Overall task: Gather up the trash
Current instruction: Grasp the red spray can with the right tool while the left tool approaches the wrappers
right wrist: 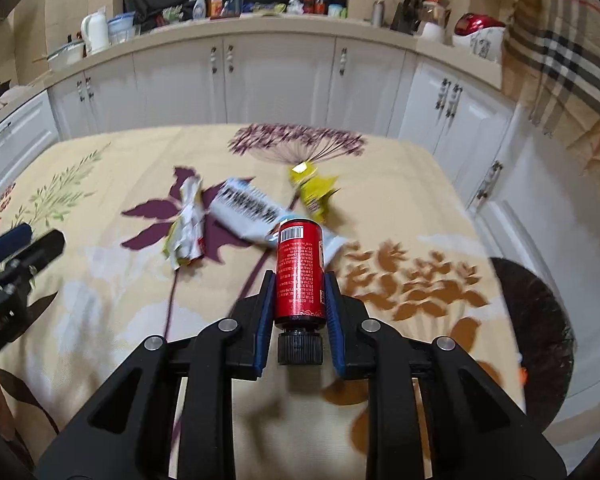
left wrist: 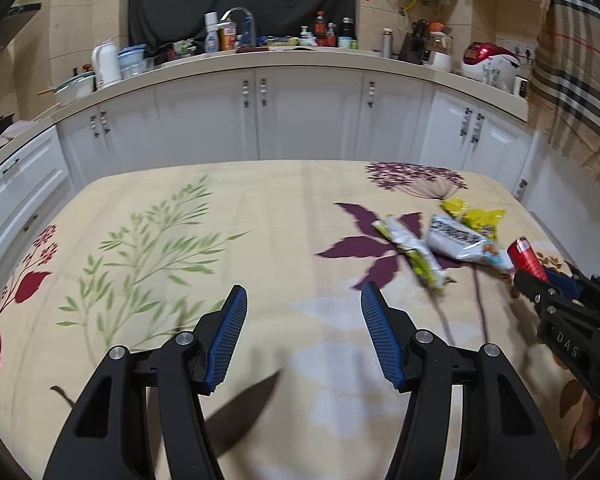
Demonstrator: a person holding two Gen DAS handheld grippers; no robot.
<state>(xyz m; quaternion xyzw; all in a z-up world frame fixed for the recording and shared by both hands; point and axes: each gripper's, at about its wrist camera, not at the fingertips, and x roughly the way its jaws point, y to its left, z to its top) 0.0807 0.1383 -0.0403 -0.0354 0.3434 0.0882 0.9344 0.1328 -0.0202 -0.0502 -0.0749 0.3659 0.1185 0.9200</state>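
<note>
Your right gripper (right wrist: 300, 292) is clamped on a red bottle (right wrist: 300, 272), black cap toward the camera, barcode at its far end; the label's small print is unreadable. Your left gripper (left wrist: 304, 308) is spread wide with nothing between its pads, above the floral tablecloth (left wrist: 220, 240). Toward the cloth's far right corner lie a green-white wrapper (left wrist: 412, 256), a white packet (left wrist: 460, 240) with blurred black lettering, and a yellow wrapper (left wrist: 476, 216). "DAS" marks the right gripper's body.
</note>
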